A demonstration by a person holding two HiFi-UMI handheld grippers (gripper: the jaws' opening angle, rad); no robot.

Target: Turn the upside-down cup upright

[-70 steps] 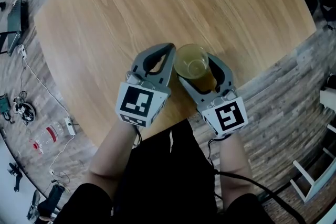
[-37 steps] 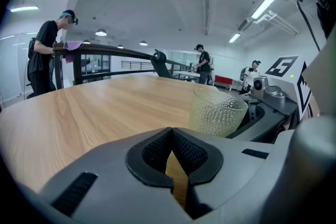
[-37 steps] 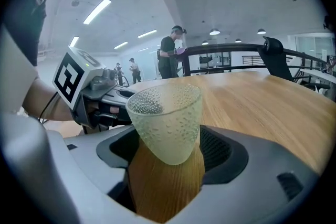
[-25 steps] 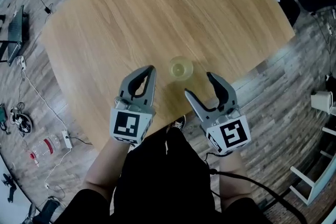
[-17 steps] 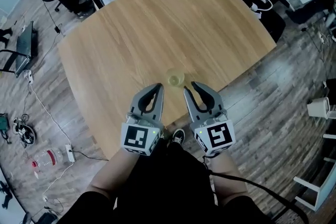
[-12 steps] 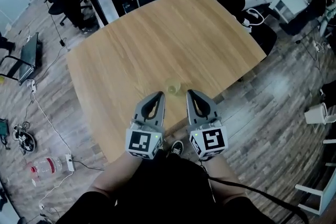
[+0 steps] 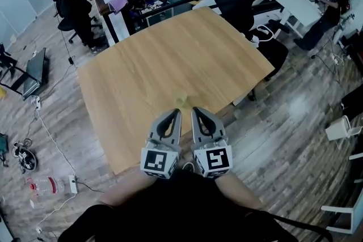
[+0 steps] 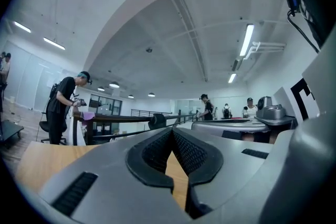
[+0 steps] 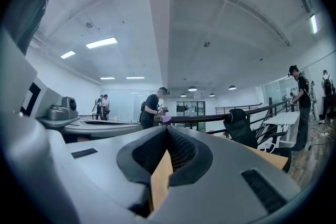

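We make out the cup point(image 7: 181, 99) only as a small pale yellowish shape standing on the table point(image 7: 170, 48), close to the near edge and just beyond the two gripper tips. It is too small for us to tell its mouth from its base. Since it stands alone with nothing touching it, we judge the turning done and the step in hand to be drawing clear.

The left hand-held gripper point(image 7: 176, 113) and the right hand-held gripper point(image 7: 194, 111) hang side by side above the table's near edge. Both point level and both are clenched on nothing. To finish well, we would keep them high and together and bring them back toward the body, not forward or down. The cup is light and sits near the edge, so a brush from a jaw could tip it or push it off onto the wooden floor point(image 7: 295, 99).

The head view alone shows the cup, its place on the table and its clearance from both tools. Neither gripper view shows the cup at all. What those two views add is the jaws themselves: the ribbed pads meet at their tips with only a sliver of tabletop wood showing through the gap behind them. They also look out level across the room, to ceiling lights and people standing far off.
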